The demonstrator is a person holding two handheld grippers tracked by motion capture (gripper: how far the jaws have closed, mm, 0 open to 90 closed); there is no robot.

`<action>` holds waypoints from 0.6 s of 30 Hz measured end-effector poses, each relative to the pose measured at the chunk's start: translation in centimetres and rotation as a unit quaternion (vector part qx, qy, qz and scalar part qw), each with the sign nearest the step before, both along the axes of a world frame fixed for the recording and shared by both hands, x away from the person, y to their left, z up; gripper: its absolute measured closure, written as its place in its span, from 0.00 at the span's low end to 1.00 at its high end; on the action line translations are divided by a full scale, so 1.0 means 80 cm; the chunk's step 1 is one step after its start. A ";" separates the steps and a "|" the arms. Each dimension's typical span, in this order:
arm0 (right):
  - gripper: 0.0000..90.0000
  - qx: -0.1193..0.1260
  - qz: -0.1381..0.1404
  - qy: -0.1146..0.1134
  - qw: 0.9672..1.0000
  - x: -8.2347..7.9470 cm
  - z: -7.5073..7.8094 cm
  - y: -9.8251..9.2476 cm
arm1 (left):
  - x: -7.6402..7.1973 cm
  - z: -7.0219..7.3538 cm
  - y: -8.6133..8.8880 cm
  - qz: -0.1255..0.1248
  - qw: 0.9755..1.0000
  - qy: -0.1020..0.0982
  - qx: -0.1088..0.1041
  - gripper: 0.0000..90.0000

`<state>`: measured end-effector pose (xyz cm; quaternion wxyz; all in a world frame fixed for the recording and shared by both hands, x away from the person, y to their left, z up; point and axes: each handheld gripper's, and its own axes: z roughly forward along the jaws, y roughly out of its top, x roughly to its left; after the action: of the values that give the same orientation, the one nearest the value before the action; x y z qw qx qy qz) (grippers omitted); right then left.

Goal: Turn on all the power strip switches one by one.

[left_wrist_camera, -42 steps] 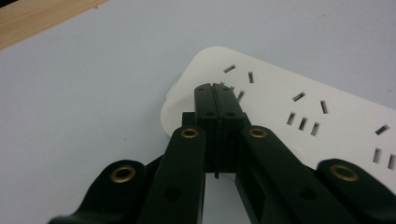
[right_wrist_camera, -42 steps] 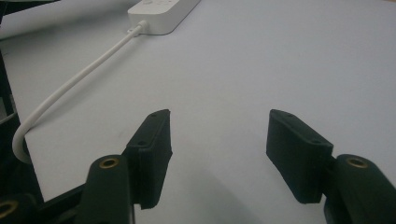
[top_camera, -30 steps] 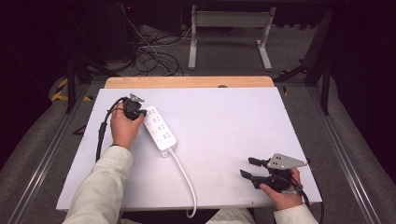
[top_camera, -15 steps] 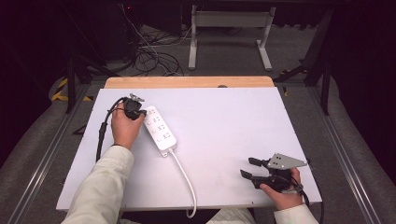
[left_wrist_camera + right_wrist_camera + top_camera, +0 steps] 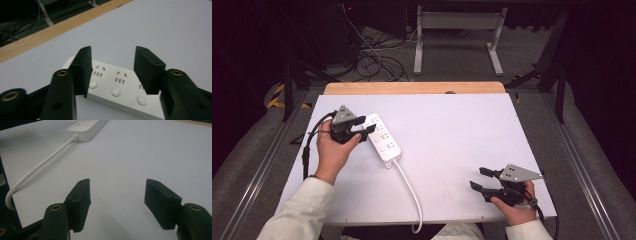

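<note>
A white power strip (image 5: pixel 383 142) is lying on the white table (image 5: pixel 462 135) toward its left edge, set at a slant, with its far end nearer the far left corner. Its white cord (image 5: pixel 409 187) is being trailed from its near end toward the table's near edge and over it. In the left gripper view, three sockets and three round buttons are being shown on the strip's (image 5: pixel 120 86) top face.

The left gripper (image 5: pixel 359 128) is being held in the person's left hand (image 5: pixel 332 150) just beside the strip's far end. Its jaws are being kept wide apart, one at each side of the strip's width in its own view, the strip lying beyond and between them; whether either jaw is touching it cannot be told. Nothing is being gripped.

The right gripper (image 5: pixel 478 179) is being held low in the right hand (image 5: pixel 514 202) near the table's near right corner, well apart from the strip. Its jaws are likewise being held wide apart over bare table, with nothing between them.
</note>
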<state>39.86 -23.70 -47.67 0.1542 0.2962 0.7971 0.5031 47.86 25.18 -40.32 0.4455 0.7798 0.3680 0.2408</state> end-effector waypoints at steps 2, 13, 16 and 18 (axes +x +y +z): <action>0.42 -0.001 -0.001 -0.001 1.000 0.000 0.001 0.000 | -0.023 -0.003 0.007 -0.010 1.000 -0.012 -0.012 0.43; 0.40 0.000 -0.009 -0.001 1.000 0.000 0.001 0.000 | -0.125 -0.067 0.039 -0.069 0.996 -0.044 -0.043 0.28; 0.40 0.000 -0.010 0.000 1.000 0.001 0.000 0.000 | -0.134 -0.083 0.048 -0.065 0.996 -0.036 -0.042 0.26; 0.39 0.000 -0.010 0.001 1.000 0.002 -0.001 -0.001 | -0.133 -0.087 0.051 -0.059 0.996 -0.027 -0.069 0.25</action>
<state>40.00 -23.76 -47.75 0.1583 0.3050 0.7943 0.5010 37.24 29.24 -47.30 0.5212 0.7608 0.3253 0.2092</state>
